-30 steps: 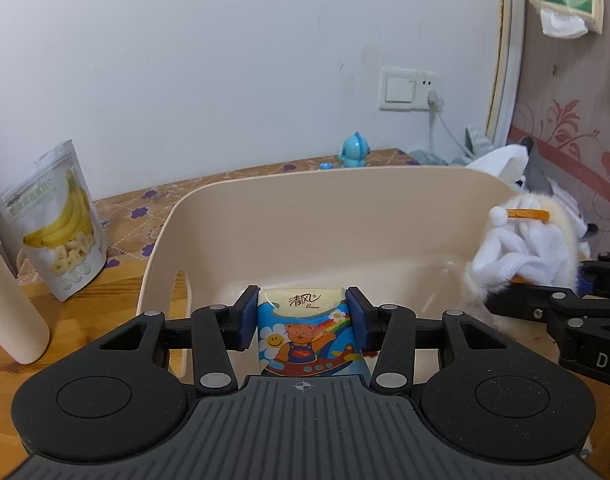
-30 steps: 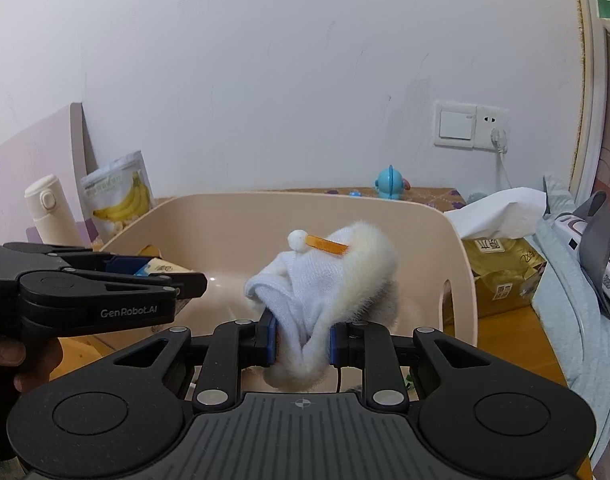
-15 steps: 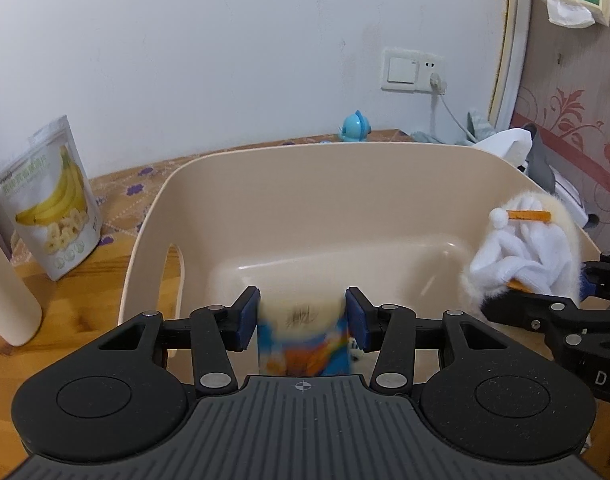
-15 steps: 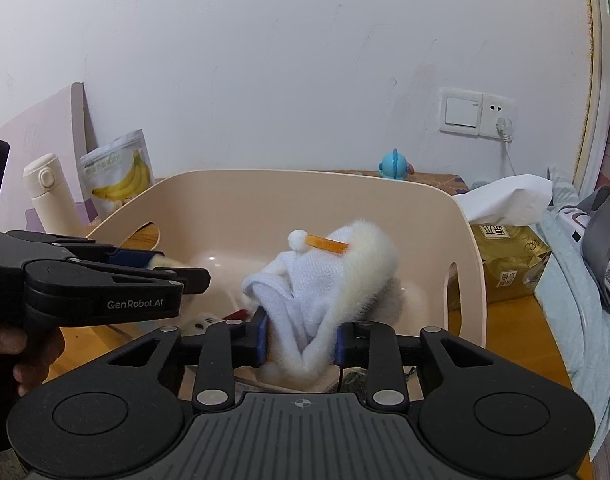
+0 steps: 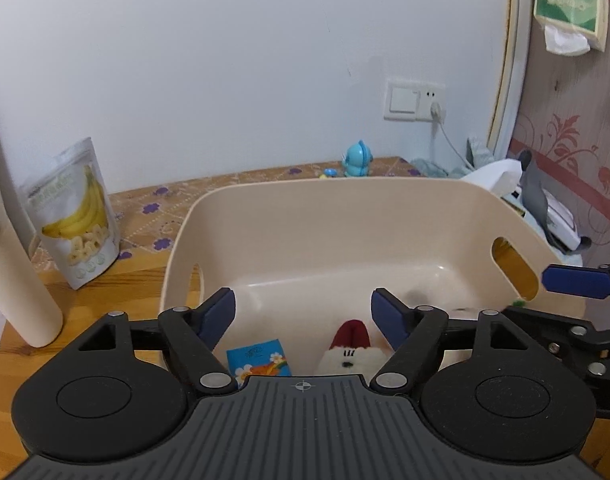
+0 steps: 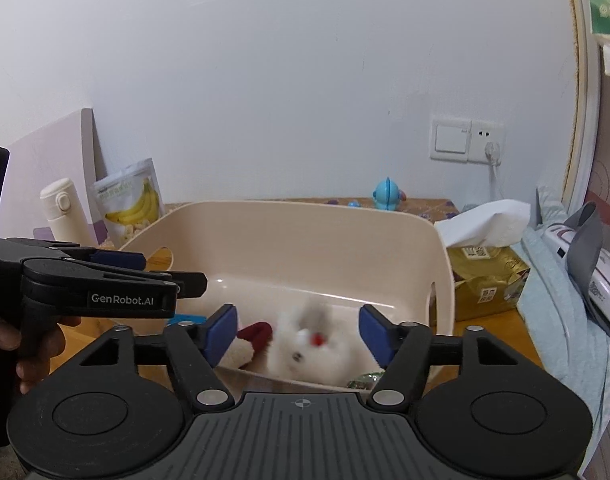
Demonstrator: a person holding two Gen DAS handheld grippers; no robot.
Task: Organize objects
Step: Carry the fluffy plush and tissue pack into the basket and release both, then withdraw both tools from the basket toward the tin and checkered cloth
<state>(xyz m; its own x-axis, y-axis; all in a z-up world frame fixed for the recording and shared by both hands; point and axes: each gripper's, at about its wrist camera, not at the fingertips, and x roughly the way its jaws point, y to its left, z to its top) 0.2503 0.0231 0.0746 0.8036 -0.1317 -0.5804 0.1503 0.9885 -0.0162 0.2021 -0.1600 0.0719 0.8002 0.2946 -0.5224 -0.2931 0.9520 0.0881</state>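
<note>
A cream basket [image 5: 369,216] sits on the wooden tabletop [image 5: 105,296], and the things to tidy lie inside it, down at its near edge. A little blue tissue pack [image 5: 259,362] with flowers on it rests on the basket floor, and just beside it on the right is a fluffy white toy [image 5: 351,354] with a red top. In the right wrist view a second white fluffy toy [image 6: 311,344] is in the basket too, but it looks blurry, so its shape is hard to tell; a red and white bit lies just left of it. The left tool [image 5: 303,314] hangs over the near edge of the basket with its blue pads [image 5: 219,312] wide apart, and it holds nothing. The right tool [image 6: 299,330] is over the same edge, more to the right, and its blue pads [image 6: 221,330] are wide apart as well, with the blurry toy seen between them but not touching them. A hand [image 6: 9,336] grips the handle of the left tool. Past the left edge of the basket stand a banana chip bag [image 5: 75,212] and a cream bottle [image 5: 13,276]. Near the far edge of the tabletop by the wall is a small blue toy [image 5: 357,159]. To the right of the basket sits a gold tissue box [image 6: 485,272] with white paper sticking up
</note>
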